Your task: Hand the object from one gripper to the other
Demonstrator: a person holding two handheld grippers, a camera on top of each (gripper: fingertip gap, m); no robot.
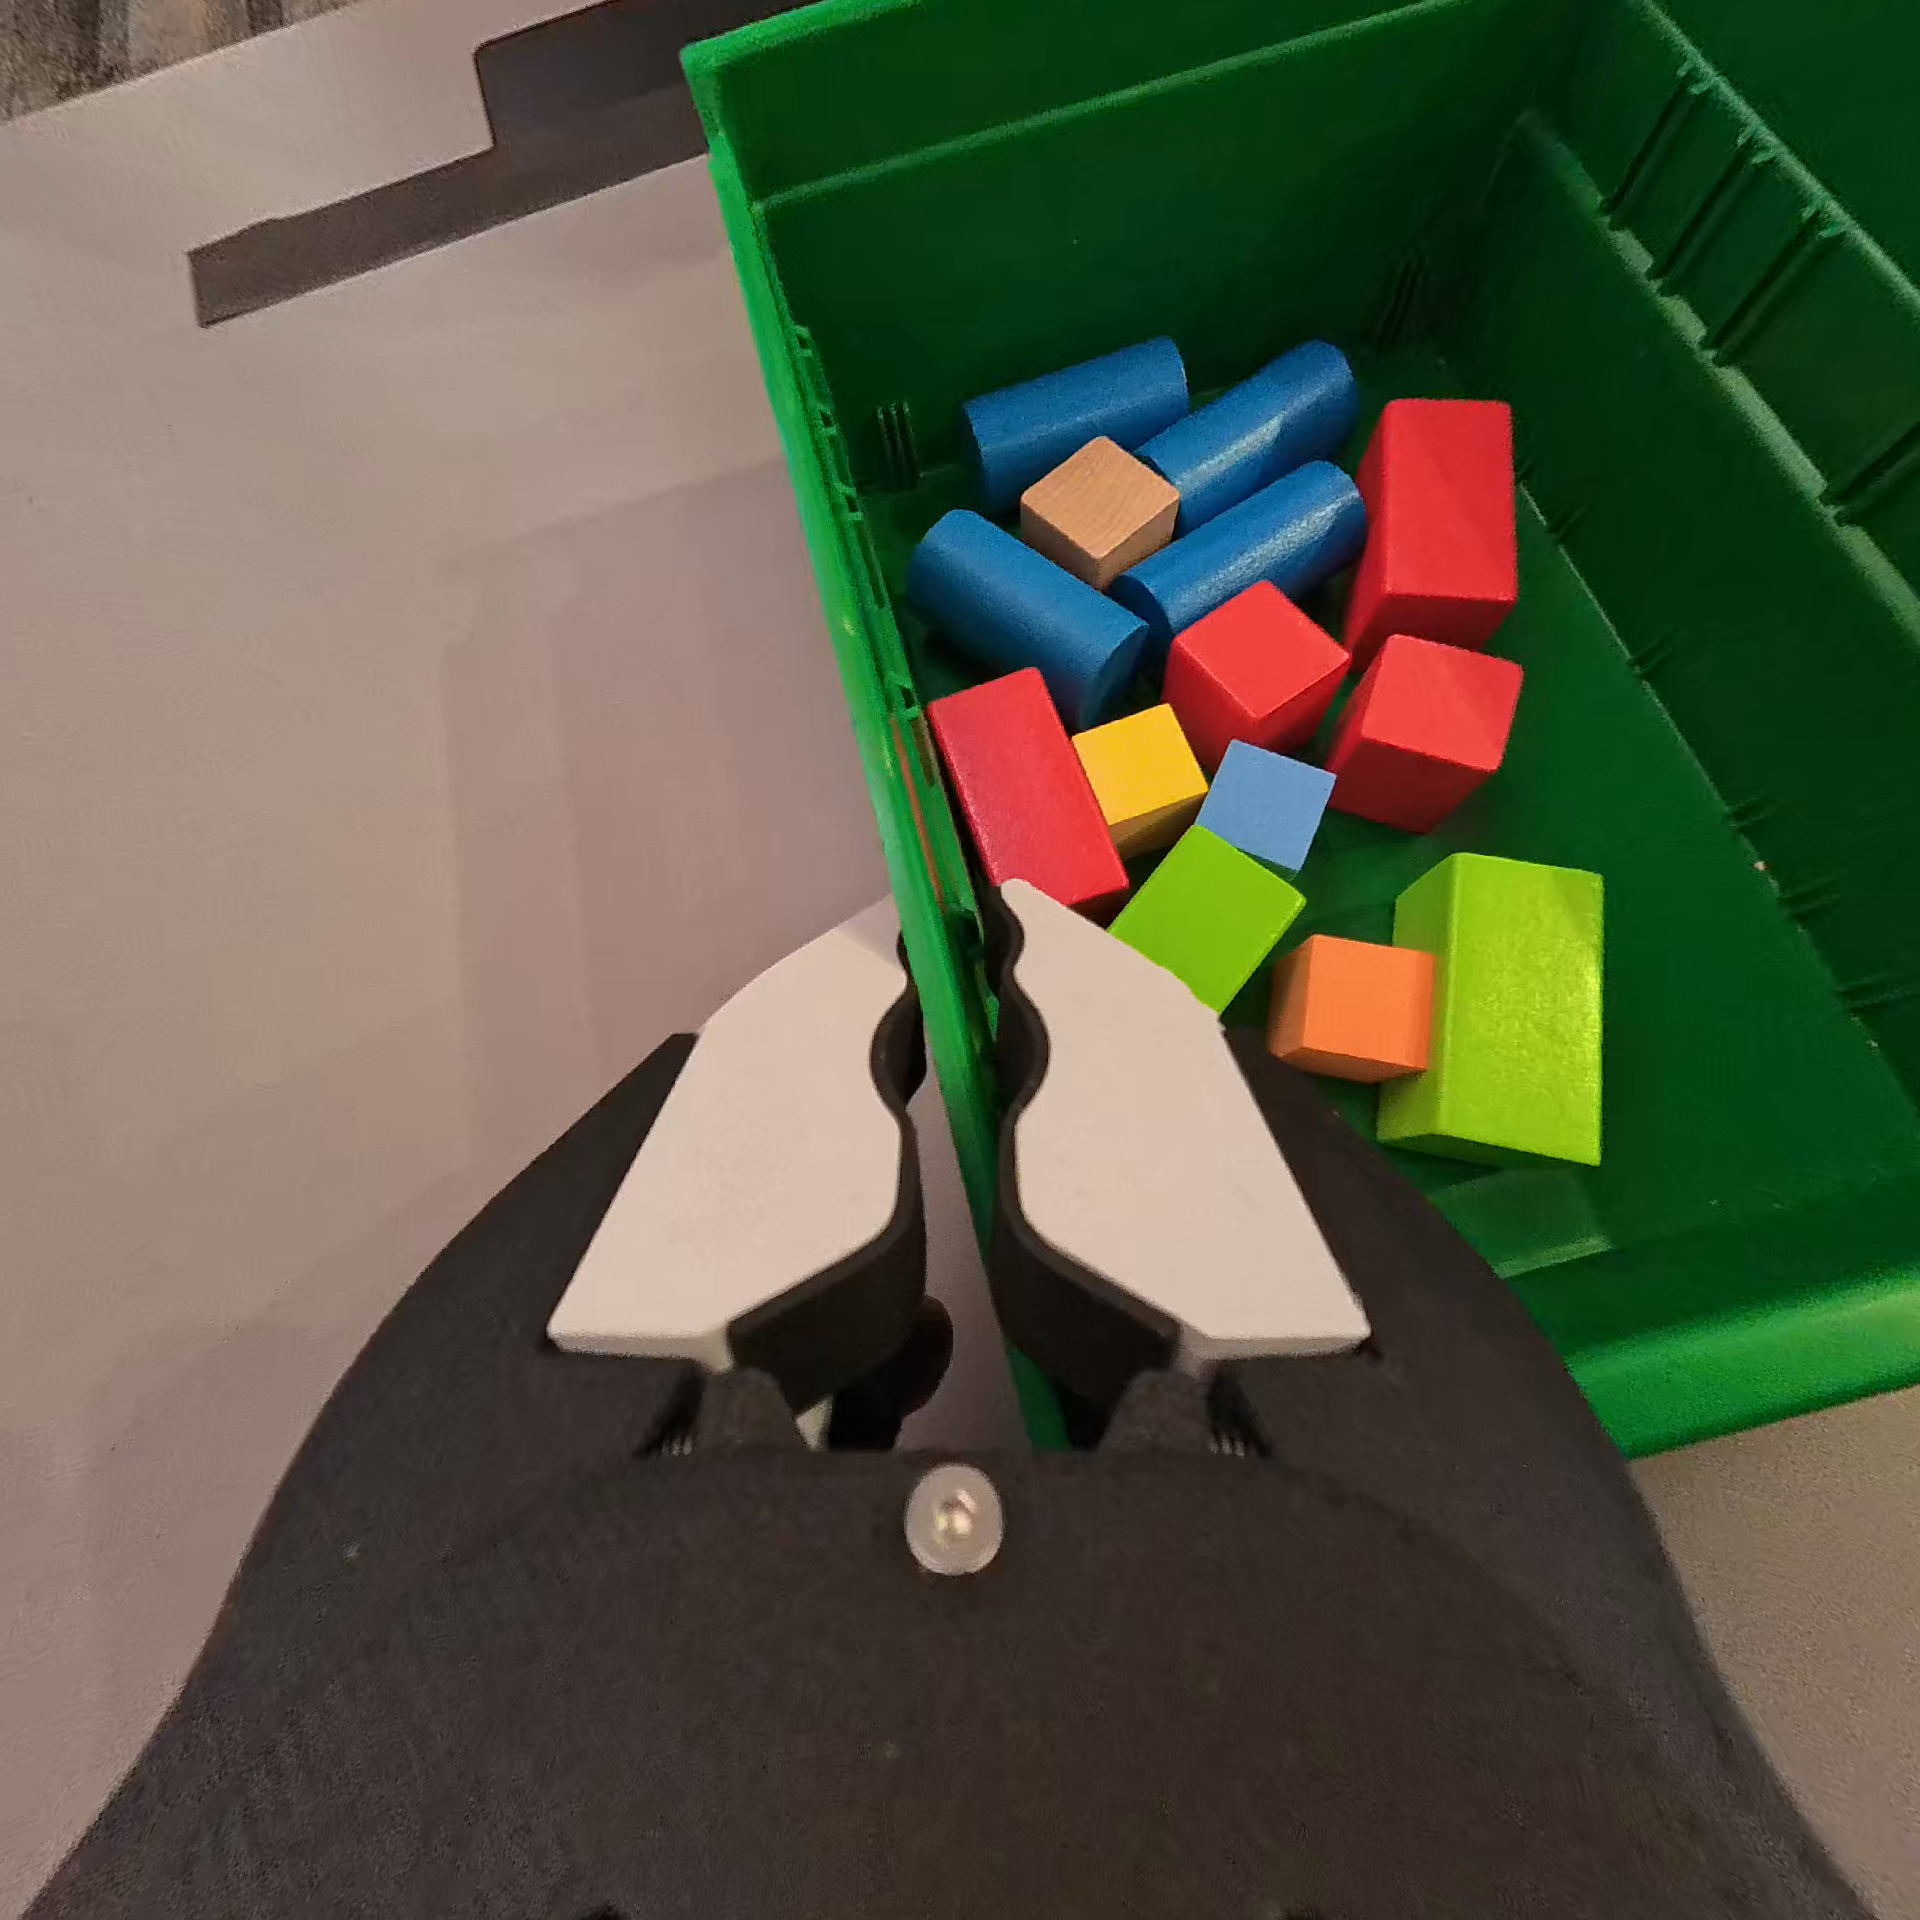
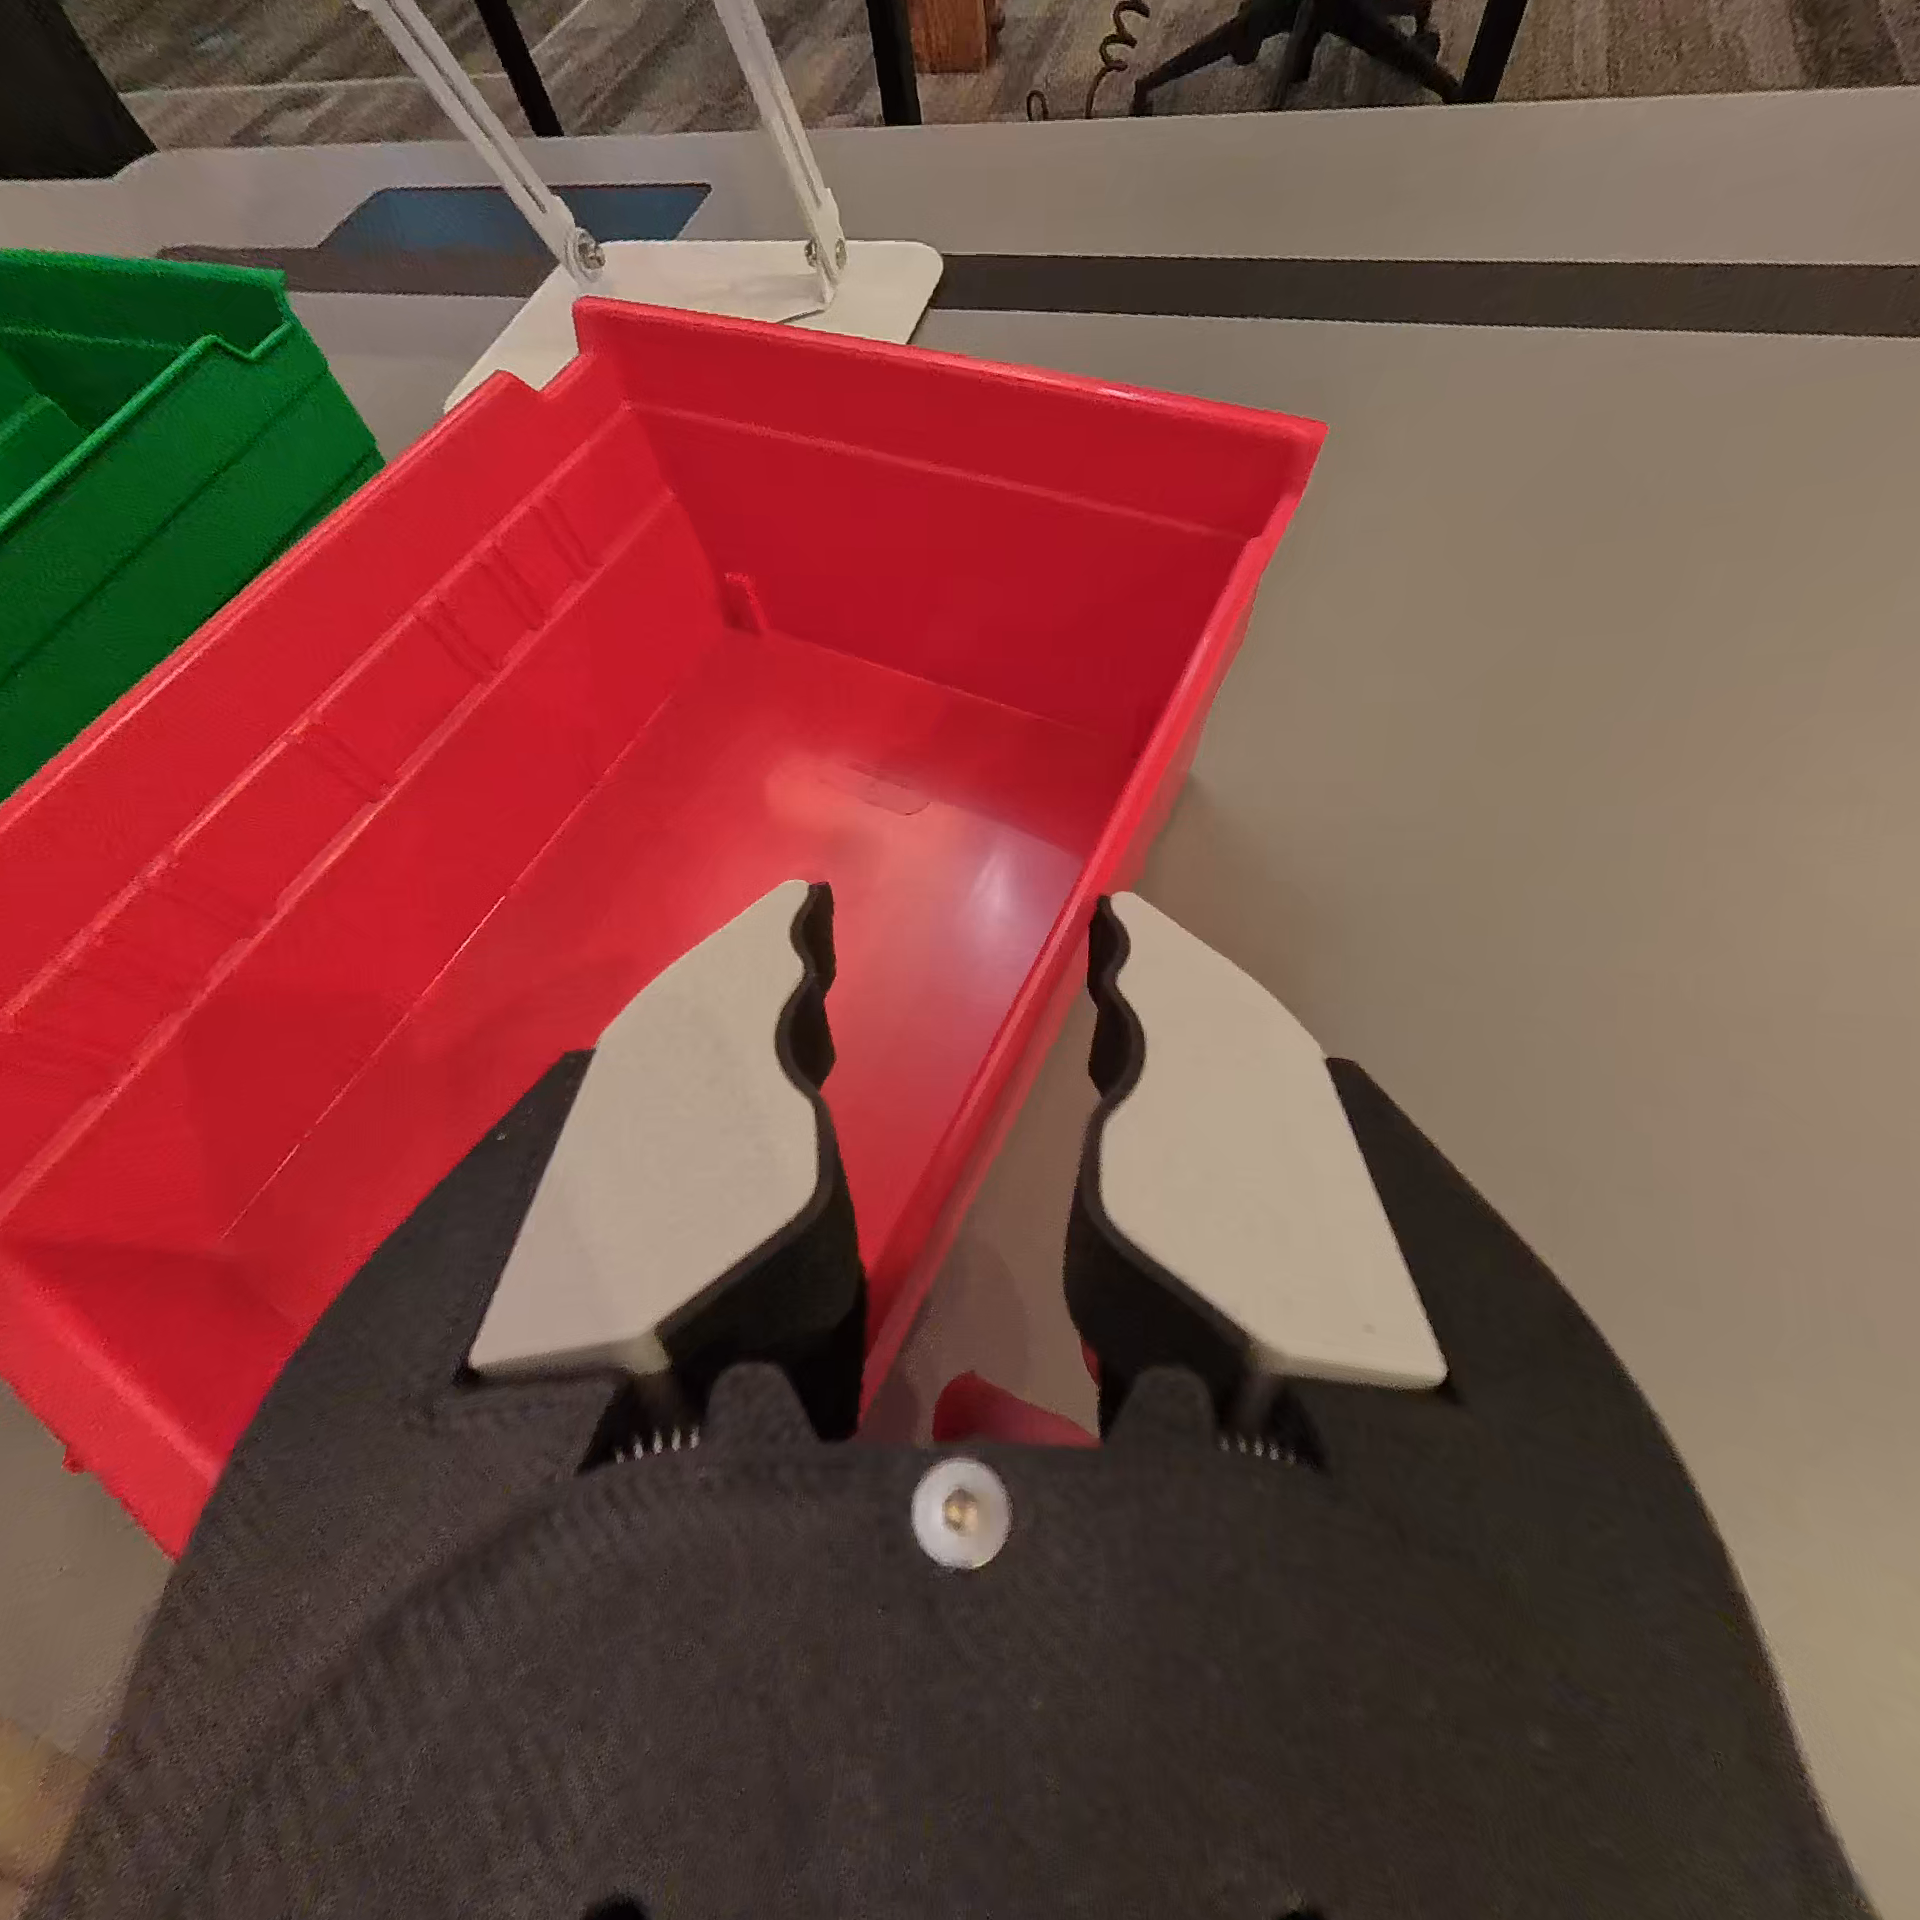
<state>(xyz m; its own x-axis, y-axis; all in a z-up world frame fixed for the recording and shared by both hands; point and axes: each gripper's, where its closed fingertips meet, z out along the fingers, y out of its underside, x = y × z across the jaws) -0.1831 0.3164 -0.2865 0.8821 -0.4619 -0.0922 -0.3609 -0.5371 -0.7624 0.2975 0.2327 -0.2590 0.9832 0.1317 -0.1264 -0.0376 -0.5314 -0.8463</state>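
Note:
A green bin holds several wooden blocks: blue cylinders, red blocks, a yellow cube, a light blue cube, green blocks, an orange cube and a plain wood cube. My left gripper hovers over the bin's left wall with only a narrow gap between its fingers, holding nothing. My right gripper is wide open and empty over the right wall of an empty red bin. Neither gripper shows in the other's view.
The red bin stands right of the green bin on a grey table. A white lamp base with two slanted arms stands behind the red bin. Dark strips run across the table's far side. Chair and table legs stand beyond the table. Tip to tip, the grippers are about 50 cm apart.

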